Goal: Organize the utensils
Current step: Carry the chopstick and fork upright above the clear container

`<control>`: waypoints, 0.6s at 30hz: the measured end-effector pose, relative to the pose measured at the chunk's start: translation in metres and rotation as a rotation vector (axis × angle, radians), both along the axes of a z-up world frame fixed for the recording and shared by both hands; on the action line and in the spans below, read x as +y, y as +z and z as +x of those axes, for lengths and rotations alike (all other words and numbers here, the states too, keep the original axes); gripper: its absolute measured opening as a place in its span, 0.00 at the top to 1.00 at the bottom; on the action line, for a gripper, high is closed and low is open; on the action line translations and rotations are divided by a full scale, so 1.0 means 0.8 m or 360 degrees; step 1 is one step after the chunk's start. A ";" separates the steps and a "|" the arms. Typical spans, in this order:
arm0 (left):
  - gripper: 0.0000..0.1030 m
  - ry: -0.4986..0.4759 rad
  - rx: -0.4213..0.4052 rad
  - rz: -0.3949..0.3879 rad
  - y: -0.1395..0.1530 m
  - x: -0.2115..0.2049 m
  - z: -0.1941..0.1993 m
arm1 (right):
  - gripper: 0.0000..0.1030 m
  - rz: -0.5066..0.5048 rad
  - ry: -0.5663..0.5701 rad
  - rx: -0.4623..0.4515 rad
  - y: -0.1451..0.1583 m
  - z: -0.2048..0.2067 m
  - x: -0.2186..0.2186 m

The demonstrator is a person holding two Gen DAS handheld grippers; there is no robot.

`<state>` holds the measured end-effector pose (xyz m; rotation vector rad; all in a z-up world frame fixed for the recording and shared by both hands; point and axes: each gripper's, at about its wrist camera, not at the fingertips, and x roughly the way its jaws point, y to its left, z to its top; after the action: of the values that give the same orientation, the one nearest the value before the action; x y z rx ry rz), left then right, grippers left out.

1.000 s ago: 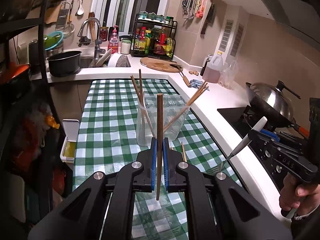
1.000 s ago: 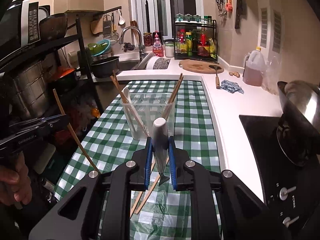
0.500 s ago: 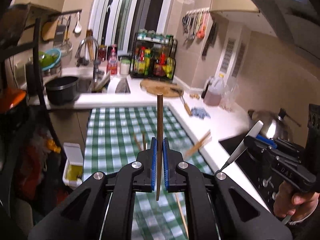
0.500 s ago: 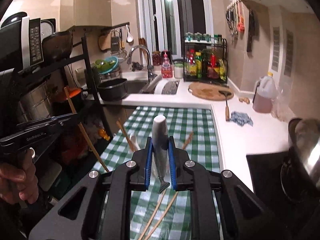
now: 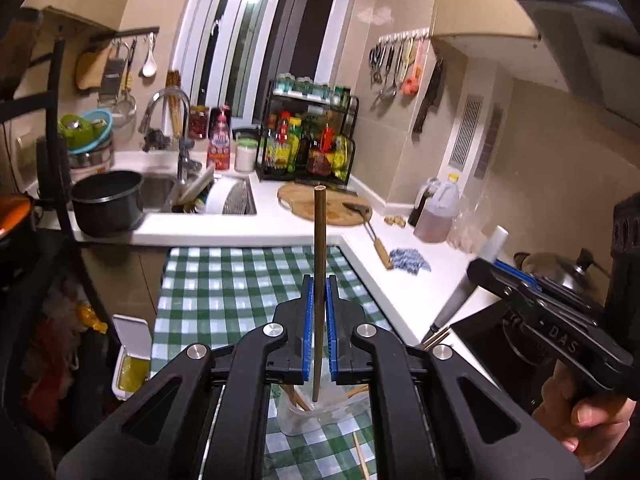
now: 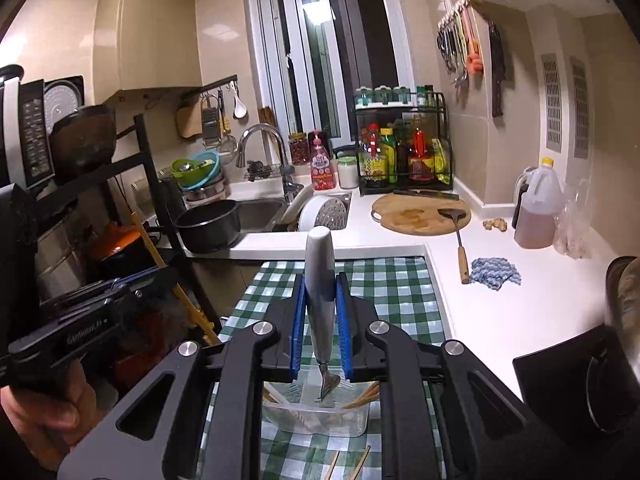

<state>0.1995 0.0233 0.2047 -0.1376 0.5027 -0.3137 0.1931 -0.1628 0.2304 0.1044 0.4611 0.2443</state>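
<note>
My left gripper (image 5: 319, 328) is shut on a brown chopstick (image 5: 319, 240) held upright, its lower tip just above a clear plastic container (image 5: 308, 416) that holds chopsticks. My right gripper (image 6: 320, 328) is shut on a white-handled fork (image 6: 319, 272), tines down, right above the same clear container (image 6: 316, 412). The right gripper also shows at the right in the left wrist view (image 5: 536, 308); the left one shows at the left in the right wrist view (image 6: 92, 312). Loose chopsticks (image 6: 348, 464) lie on the green checked cloth (image 6: 392, 292).
White counter (image 6: 500, 300) runs along the right with a blue rag (image 6: 494, 274), a spatula (image 6: 460, 240) on a round board, an oil jug (image 6: 538, 208). A hob with a wok (image 5: 556, 272) is at right. Sink and black pot (image 5: 106, 204) lie behind. A shelf rack (image 6: 120, 184) stands left.
Both grippers have risen and moved forward over the container, which now sits low under the jaws instead of ahead. Both still hold their utensils.
</note>
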 end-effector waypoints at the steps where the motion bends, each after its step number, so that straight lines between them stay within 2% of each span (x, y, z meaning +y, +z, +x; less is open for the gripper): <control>1: 0.94 -0.0007 0.0010 0.0015 -0.008 -0.002 0.003 | 0.86 -0.0004 -0.0012 0.0016 -0.012 0.009 0.001; 9: 0.94 -0.0047 0.0073 0.0070 -0.042 -0.010 0.015 | 0.86 -0.0042 0.0016 0.0107 -0.070 0.039 0.017; 18: 0.94 -0.0056 0.0142 0.0117 -0.074 -0.021 0.023 | 0.86 -0.0094 0.0025 0.0190 -0.108 0.048 0.023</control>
<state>0.2176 0.0068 0.1452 -0.0716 0.6050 -0.3240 0.2318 -0.1444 0.1443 0.0578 0.5876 0.2402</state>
